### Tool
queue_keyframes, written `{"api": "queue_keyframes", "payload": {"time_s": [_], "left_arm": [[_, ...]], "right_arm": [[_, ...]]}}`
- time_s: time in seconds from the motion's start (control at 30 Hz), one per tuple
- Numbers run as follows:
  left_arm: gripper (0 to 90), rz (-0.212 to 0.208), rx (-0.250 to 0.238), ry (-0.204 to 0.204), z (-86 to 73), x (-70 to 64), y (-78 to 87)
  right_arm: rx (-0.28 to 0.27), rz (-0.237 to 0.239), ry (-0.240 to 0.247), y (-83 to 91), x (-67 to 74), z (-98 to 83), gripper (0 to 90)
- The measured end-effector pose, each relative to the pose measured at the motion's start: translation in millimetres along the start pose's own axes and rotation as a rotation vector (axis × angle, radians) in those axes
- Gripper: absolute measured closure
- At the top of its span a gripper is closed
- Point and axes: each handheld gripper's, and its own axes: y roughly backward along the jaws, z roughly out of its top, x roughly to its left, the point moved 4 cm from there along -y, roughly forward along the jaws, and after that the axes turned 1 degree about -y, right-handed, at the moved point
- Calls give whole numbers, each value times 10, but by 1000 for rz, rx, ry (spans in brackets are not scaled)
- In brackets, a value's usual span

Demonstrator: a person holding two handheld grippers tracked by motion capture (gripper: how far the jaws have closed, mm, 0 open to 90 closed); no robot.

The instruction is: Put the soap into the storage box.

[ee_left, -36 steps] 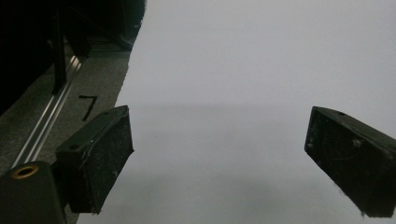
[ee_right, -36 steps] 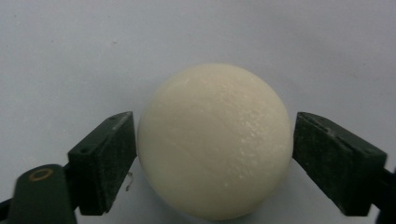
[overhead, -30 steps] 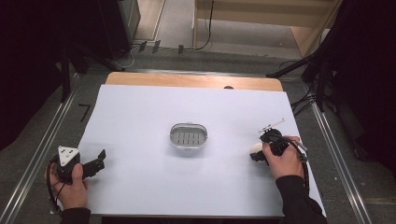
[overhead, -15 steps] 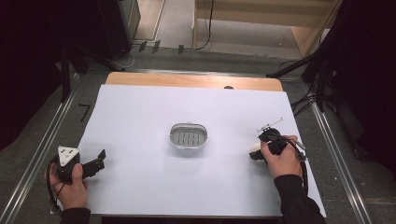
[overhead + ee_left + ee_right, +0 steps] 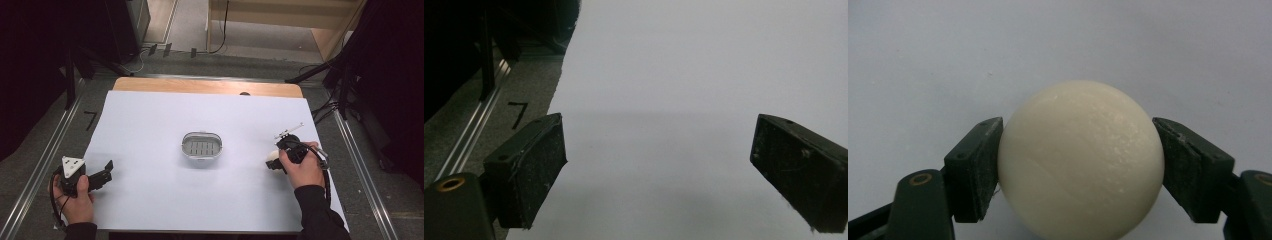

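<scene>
High view: a small oval metal basket [image 5: 201, 145] sits mid-tabletop [image 5: 150, 115] on the white sheet. To the right of the basket, well apart from it, the right claw [image 5: 274, 161] is clenched on a cream-white ball [image 5: 272, 156]. Far to the basket's left and nearer the person, the left claw [image 5: 106, 170] rests low with nothing in it.

Left gripper view: the left claw [image 5: 659, 170] stands released, jaws wide, bare white sheet between them.

Right gripper view: the right claw [image 5: 1075, 170] grips the ball [image 5: 1080, 160] at its widest girth, one pad on each flank. The ball looks to sit at or just above the sheet; I cannot tell if it is touching.

Judgement: the step in hand is securing the ball, probably for the basket. To do it well, keep the pads on the equator and the squeeze steady, since a smooth sphere can squirt out; lift straight before travelling.

Orientation: the ball is round, so it has no long axis and no facing direction.
</scene>
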Motion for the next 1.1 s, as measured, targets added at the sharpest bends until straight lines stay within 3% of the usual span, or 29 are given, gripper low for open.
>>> {"api": "queue_keyframes", "payload": {"time_s": [1.1], "left_arm": [[81,-2,6,5,2,5,-7]], "right_arm": [[8,57,133,28,549,473,250]]}}
